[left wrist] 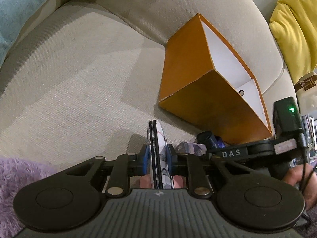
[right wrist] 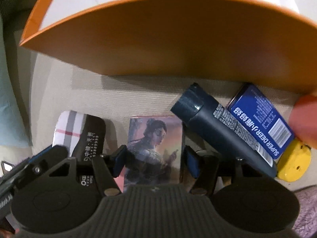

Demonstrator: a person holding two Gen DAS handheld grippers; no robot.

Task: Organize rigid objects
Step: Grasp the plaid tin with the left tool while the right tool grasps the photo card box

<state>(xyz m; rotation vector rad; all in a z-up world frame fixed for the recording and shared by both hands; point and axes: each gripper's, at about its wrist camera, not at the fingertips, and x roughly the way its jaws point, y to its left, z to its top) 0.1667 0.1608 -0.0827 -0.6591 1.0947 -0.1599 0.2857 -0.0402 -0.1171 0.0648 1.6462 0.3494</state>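
Observation:
My left gripper (left wrist: 157, 156) is shut on a flat plaid case (left wrist: 158, 144), held on edge above the beige sofa seat (left wrist: 75, 75). An open orange box (left wrist: 198, 91) with a white inside stands to the right. My right gripper (right wrist: 154, 158) is open, its jaws on either side of a small picture box (right wrist: 154, 138) showing a woman; I cannot tell if they touch it. The plaid case (right wrist: 68, 130) and the left gripper show at the left of the right wrist view. A dark tube (right wrist: 218, 130), a blue tin (right wrist: 259, 119) and a yellow object (right wrist: 293, 162) lie right of the picture box.
The orange box's wall (right wrist: 168, 39) rises just behind the objects. A yellow cushion (left wrist: 293, 33) leans at the right, a blue cushion (left wrist: 17, 6) at the left. Purple fluffy fabric (left wrist: 11, 182) lies at the seat's front. A fingertip (right wrist: 305, 117) shows at the right edge.

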